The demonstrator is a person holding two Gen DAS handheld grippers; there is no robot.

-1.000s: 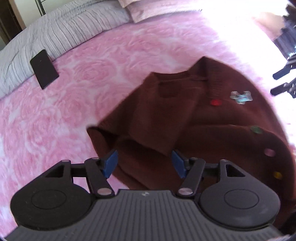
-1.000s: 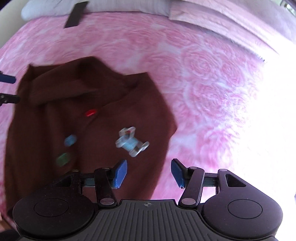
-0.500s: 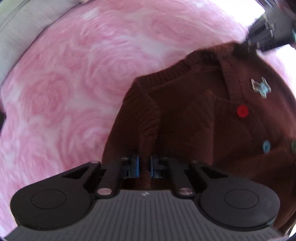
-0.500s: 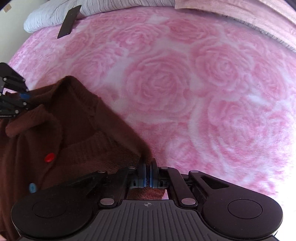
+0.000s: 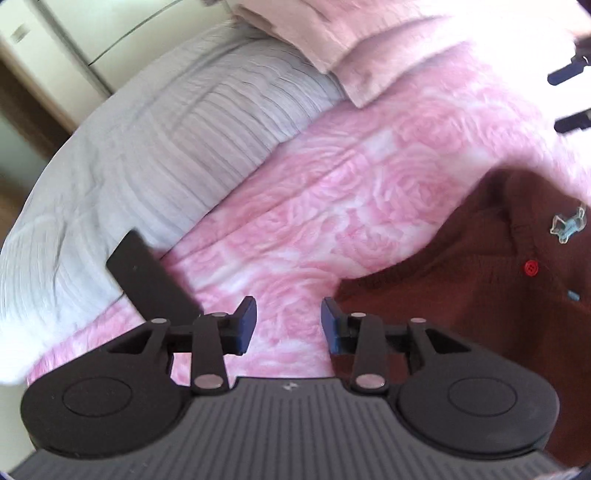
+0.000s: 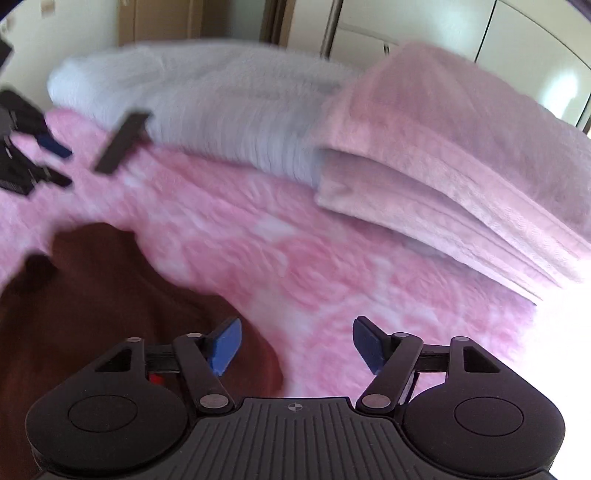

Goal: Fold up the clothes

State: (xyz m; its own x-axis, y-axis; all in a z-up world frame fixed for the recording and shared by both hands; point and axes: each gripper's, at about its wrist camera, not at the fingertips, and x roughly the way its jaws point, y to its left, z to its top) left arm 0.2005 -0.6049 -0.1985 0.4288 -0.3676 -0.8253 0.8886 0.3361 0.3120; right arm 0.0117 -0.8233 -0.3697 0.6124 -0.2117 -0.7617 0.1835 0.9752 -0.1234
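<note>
Both the left gripper (image 5: 289, 320) and right gripper (image 6: 297, 345) have let go and gape empty; the cardigan (image 5: 498, 295) beside them lies part-folded, folds remaining.

A bedroom; rose-patterned pink bedspread (image 5: 295, 221); grey pillow (image 5: 147, 147); wardrobe doors (image 6: 424, 33).

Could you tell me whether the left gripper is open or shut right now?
Open: the left gripper shows pink bedspread between its parted blue pads, holding nothing.
</note>
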